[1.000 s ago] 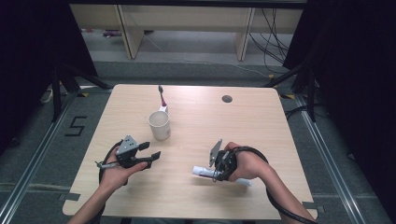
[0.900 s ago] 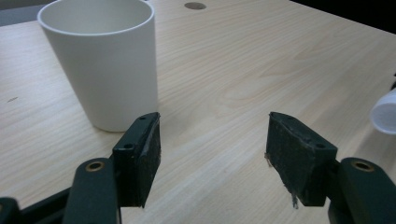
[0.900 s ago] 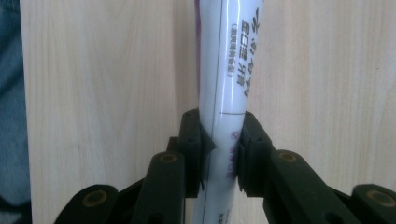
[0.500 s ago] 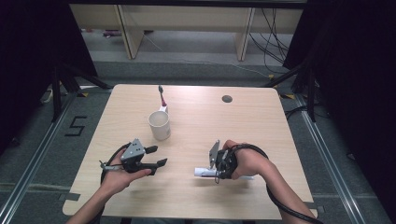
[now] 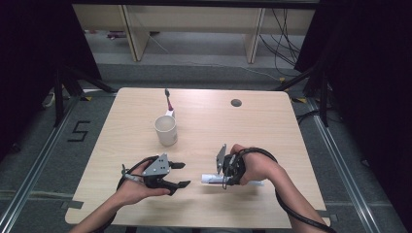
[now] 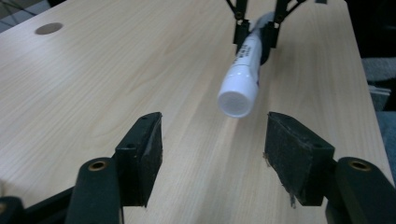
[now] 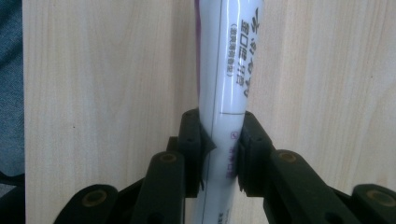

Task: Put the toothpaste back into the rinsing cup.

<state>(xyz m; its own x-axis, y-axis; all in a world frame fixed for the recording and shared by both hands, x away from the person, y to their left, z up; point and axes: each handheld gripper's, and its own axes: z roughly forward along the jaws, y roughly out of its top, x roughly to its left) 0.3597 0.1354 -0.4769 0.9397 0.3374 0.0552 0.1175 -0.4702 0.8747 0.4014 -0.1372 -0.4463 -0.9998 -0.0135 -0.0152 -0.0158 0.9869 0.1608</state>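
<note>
Near the bench's front edge, the right tongs [image 5: 224, 177] pinch a white tube [image 5: 212, 179] partway along its body, cap end pointing at the left tongs [image 5: 180, 174], which stand spread with nothing between them, lined up on the cap. Risk, as judged: closing off-centre on the round cap could slip or twist the tube in the right grip. Farther back, a white cup [image 5: 166, 130] stands toward the left edge, a toothbrush [image 5: 169, 102] beyond it.

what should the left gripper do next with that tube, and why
Probably ease the left gripper forward until its pads flank the cap, then close. The right gripper is shut on the tube, holding it level with the cap toward the left gripper's open jaws, not yet between them.
</note>
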